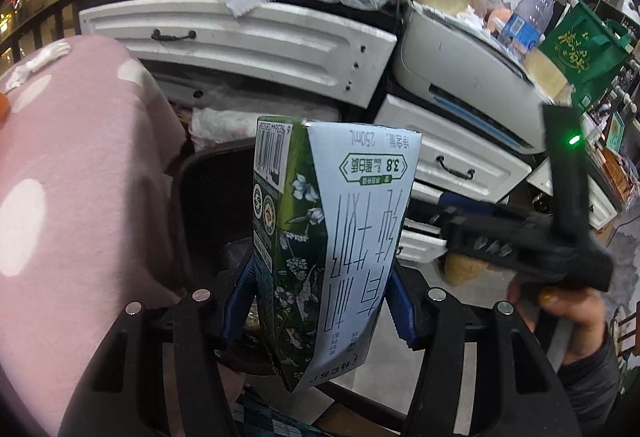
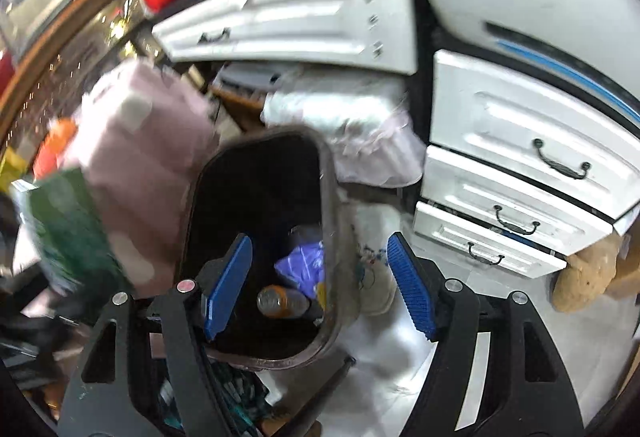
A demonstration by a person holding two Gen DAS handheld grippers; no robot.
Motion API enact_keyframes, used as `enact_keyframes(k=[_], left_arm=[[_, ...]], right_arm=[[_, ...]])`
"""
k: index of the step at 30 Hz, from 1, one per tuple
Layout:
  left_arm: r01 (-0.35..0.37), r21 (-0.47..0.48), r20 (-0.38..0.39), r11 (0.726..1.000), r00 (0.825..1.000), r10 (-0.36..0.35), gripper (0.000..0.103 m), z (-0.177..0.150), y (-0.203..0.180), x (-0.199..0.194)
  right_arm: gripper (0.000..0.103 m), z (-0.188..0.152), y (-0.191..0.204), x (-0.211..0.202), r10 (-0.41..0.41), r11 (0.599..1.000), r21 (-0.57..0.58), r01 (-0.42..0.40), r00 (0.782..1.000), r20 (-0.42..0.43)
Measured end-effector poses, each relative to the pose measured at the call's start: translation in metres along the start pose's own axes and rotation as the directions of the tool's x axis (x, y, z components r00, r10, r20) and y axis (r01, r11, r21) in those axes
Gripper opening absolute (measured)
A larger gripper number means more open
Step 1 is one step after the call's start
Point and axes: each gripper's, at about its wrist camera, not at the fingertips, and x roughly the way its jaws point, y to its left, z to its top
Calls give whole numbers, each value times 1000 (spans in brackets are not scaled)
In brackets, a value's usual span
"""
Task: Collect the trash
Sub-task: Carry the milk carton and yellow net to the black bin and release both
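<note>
My left gripper [image 1: 320,301] is clamped on a milk carton [image 1: 332,237], its blue pads [image 1: 240,301] pressing the carton's two sides low down. The carton stands upside down between my fingers, its green flowered side toward the left and its pale printed face toward the right, the barcode at the top. It hangs in front of the dark trash bin [image 1: 208,205], whose rim shows just behind and to the left of it. A pink dotted cloth [image 1: 80,177] fills the left of this view, and white drawers [image 1: 248,41] with black handles run across behind. At the right of the left wrist view a hand [image 1: 568,317] grips the black handle of my other tool.

My right gripper [image 2: 320,289] is spread wide with nothing between its blue pads [image 2: 228,289]. It points down over the open mouth of the trash bin [image 2: 332,221]: the left pad hangs over the dark inside, the right pad over the pale floor just outside the rim. Down in the bin lie a bottle [image 2: 284,301] with orange contents and a purple wrapper [image 2: 304,265], touching each other. The right wrist view is blurred. At its left edge the green side of the milk carton [image 2: 68,229] shows, beside the pink cloth [image 2: 148,157] and left of the bin. White drawers [image 2: 520,157] stand to the right of the bin.
</note>
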Motion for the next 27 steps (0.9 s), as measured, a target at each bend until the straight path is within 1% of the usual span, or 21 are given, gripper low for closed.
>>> enact_keyframes(k=[4,10,18,24,26,27], left_arm=[[-17,28,-48,999,999,18,57,-3,-7,22],[-54,60,-122,997,991,61,57,-10,-10,57],[-114,76,-203,991,971,127,57,-17,-5,101],[-125,88,-248,988,958,143,58,-22,-1,117],[-131,98,-258,986,954,153,60,-23,-1,121],[-139,104,-263,985,951,162,66,-23,-1,123]], right_arm=[[71,2,-4,-15,6,1000,18,-6,999,40],[72,5,-4,-24,15,1000,12,-16,998,60],[72,5,-2,-26,27,1000,3,-27,997,66],[72,4,-1,-26,27,1000,3,-28,998,61],[72,4,-1,-26,29,1000,2,-29,998,61],[72,4,0,-26,28,1000,0,-29,998,60]])
